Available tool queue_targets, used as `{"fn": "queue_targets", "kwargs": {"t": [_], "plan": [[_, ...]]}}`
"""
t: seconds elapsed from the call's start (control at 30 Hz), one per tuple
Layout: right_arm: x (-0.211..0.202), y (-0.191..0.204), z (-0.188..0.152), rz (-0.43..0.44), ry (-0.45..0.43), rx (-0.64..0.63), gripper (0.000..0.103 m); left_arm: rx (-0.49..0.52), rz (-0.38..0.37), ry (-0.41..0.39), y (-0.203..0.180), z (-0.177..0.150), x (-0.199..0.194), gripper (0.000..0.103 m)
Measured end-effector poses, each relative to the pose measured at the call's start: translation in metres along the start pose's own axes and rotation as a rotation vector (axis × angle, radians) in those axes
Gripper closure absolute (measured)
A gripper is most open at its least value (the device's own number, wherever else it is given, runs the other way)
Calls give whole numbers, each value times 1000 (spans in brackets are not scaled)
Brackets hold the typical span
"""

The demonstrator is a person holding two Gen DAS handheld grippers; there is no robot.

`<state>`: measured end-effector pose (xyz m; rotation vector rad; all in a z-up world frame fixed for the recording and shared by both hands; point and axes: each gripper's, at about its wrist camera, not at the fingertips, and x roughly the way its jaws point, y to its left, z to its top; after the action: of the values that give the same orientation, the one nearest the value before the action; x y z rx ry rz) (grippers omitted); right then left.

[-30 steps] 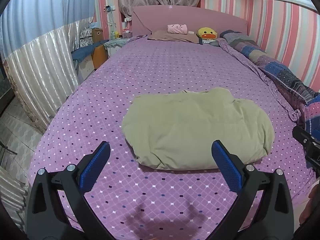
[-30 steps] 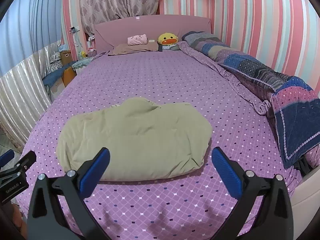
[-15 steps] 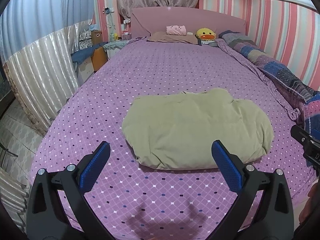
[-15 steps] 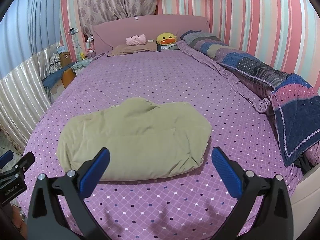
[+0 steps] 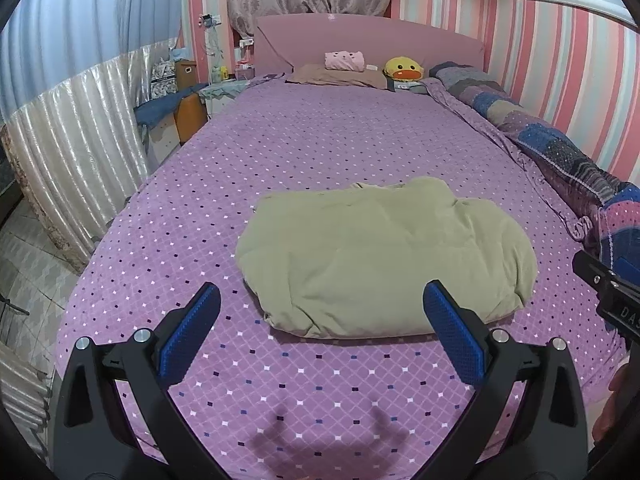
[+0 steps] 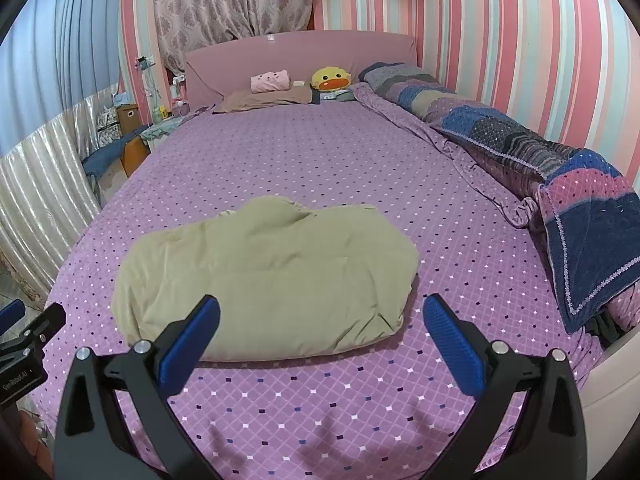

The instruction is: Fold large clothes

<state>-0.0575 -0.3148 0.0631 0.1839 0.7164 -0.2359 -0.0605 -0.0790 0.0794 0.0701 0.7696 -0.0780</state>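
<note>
Lying on the purple bed sheet with small diamond dots (image 5: 328,136) is the folded olive-green padded garment (image 5: 384,256), a thick rounded bundle near the foot of the bed. From the left wrist camera it sits at about 12 to 1 o'clock, just beyond the tips of the left tool (image 5: 320,322). From the right wrist camera the same garment (image 6: 264,276) is at 11 o'clock of the right tool (image 6: 320,322).

Both tools hover above the sheet with their blue pads spread wide, and they grip nothing. The left pad of the right tool overlaps the near edge of the garment in the picture, but I cannot tell if it touches.

At 12 o'clock, far away by the pink headboard (image 6: 300,56), there is a yellow duck plush toy (image 6: 331,79) and a pink rolled cloth (image 6: 270,80). A patchwork blue and purple quilt (image 6: 560,168) lies bunched along the striped wall at 2 o'clock.
</note>
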Motion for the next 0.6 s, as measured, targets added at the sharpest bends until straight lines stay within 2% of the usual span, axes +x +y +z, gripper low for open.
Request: {"fn": "queue_targets", "kwargs": {"t": [0.17, 0.6], "plan": [[1, -2, -1, -4, 4, 4, 2, -7, -28, 11, 1, 0, 1, 3], [3, -2, -1, -16, 9, 2, 2, 18, -4, -4, -4, 0, 0, 3]]}}
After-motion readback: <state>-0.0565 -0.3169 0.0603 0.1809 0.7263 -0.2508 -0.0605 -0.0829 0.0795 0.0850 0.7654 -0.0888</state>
